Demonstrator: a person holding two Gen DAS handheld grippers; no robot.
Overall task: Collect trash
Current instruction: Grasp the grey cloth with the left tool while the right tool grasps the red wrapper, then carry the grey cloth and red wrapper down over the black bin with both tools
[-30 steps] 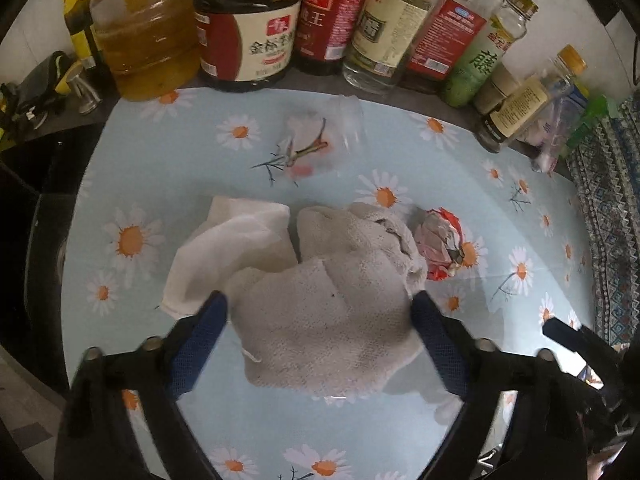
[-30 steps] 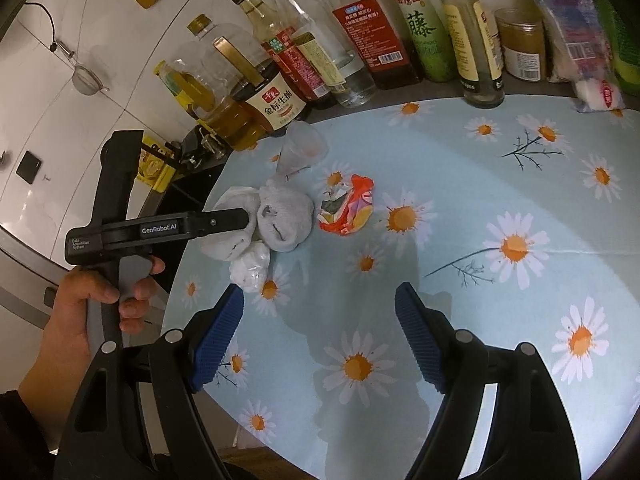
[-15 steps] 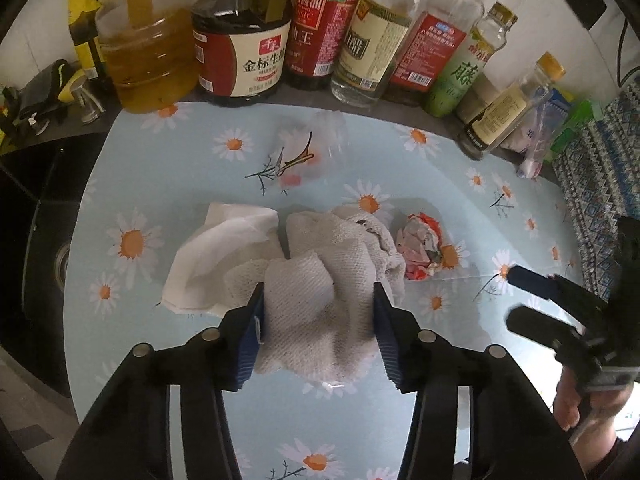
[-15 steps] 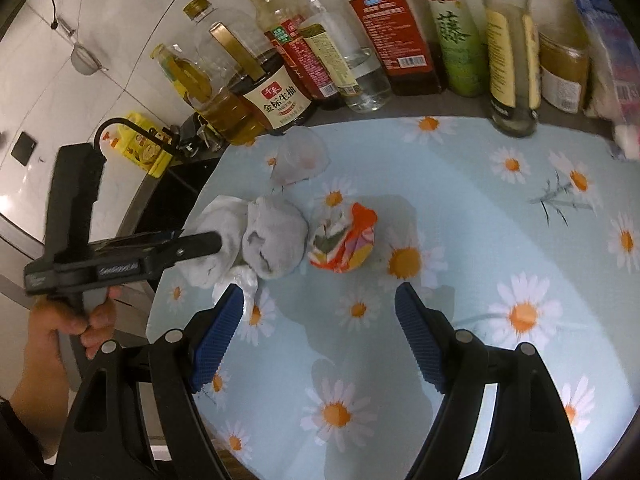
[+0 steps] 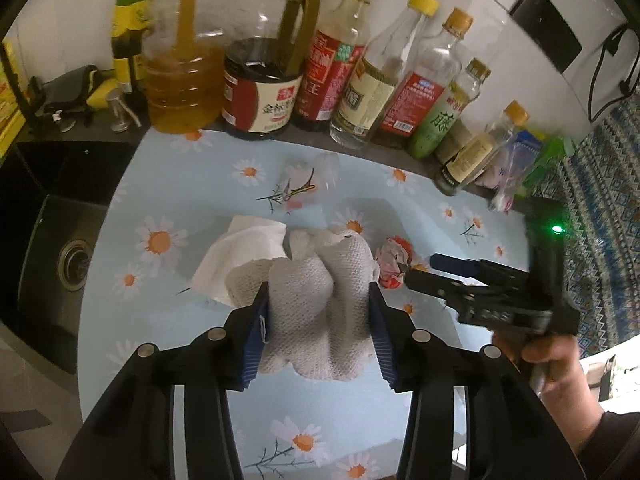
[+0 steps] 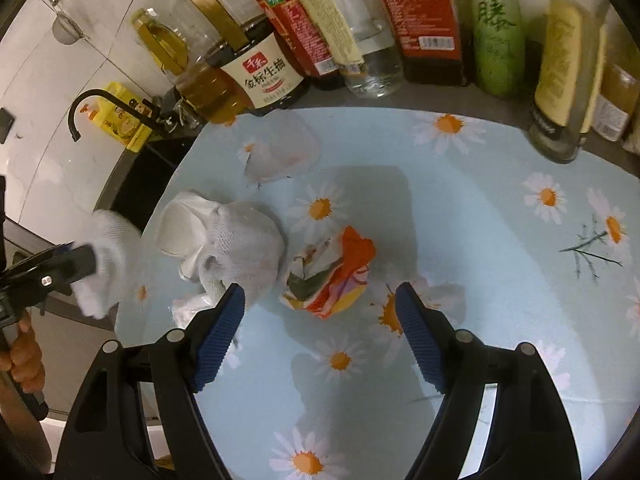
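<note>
My left tool (image 5: 318, 320) is clamped on the grey-white waffle-weave cloth (image 5: 316, 300), its blue pads pressing both sides of the bunched fabric. Just behind the cloth, a crumpled white paper tissue (image 5: 244, 252) lies on the counter (image 5: 168, 320) with its pale blue daisy-print cover. My right tool (image 6: 320, 320) stands wide with nothing between its pads; the crumpled orange-and-white snack wrapper (image 6: 332, 272) sits on the counter just ahead of them. Farther back lies a clear, crushed plastic cup (image 6: 280, 152), empty as far as I can tell. Along the rear edge stand a jug of amber cooking oil (image 5: 180, 80), a half-full dark soy sauce jug (image 5: 260, 92), and a nearly empty clear bottle (image 5: 372, 92).
</note>
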